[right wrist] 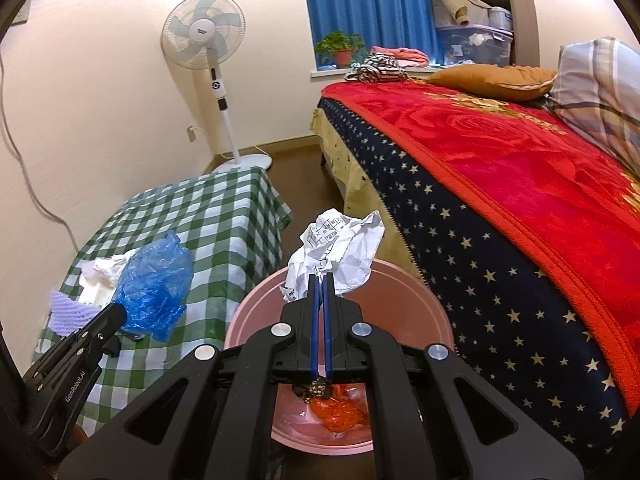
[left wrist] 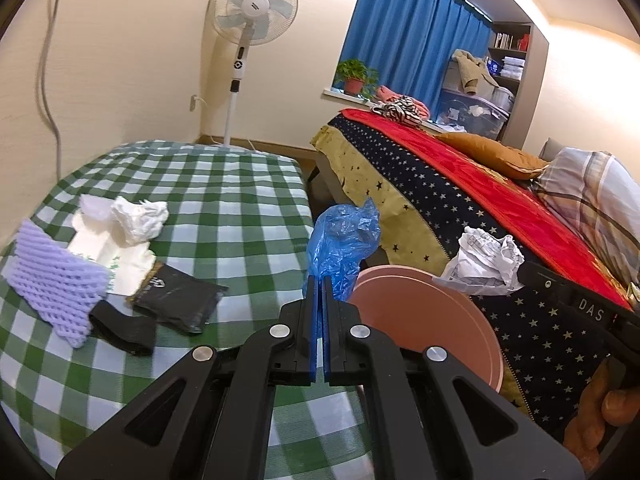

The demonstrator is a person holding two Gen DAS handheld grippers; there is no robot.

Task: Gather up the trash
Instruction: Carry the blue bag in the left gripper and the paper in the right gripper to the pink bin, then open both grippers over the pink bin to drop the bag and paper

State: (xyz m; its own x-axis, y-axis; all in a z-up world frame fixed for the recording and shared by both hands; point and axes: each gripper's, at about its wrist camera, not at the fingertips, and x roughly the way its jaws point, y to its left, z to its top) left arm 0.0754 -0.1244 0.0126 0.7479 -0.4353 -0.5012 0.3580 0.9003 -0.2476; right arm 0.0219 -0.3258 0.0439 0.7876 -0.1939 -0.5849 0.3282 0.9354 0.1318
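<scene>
My left gripper (left wrist: 319, 280) is shut on a crumpled blue plastic bag (left wrist: 342, 240), held at the right edge of the green checked table (left wrist: 224, 184), beside the pink bin (left wrist: 432, 320). My right gripper (right wrist: 322, 280) is shut on a crumpled white printed paper (right wrist: 340, 248), held over the pink bin (right wrist: 400, 292), which holds orange plastic (right wrist: 340, 412) and other scraps. The paper also shows in the left wrist view (left wrist: 480, 260), the blue bag in the right wrist view (right wrist: 154, 284). On the table lie a white tissue wad (left wrist: 138, 218), purple foam net (left wrist: 52, 280), black packet (left wrist: 180, 300) and black strip (left wrist: 124, 328).
A bed with a red blanket (right wrist: 520, 160) and starred cover stands right of the bin. A standing fan (left wrist: 250, 12) is in the far corner. A white paper sheet (left wrist: 104, 252) lies under the table trash. A cable (left wrist: 48, 80) hangs on the left wall.
</scene>
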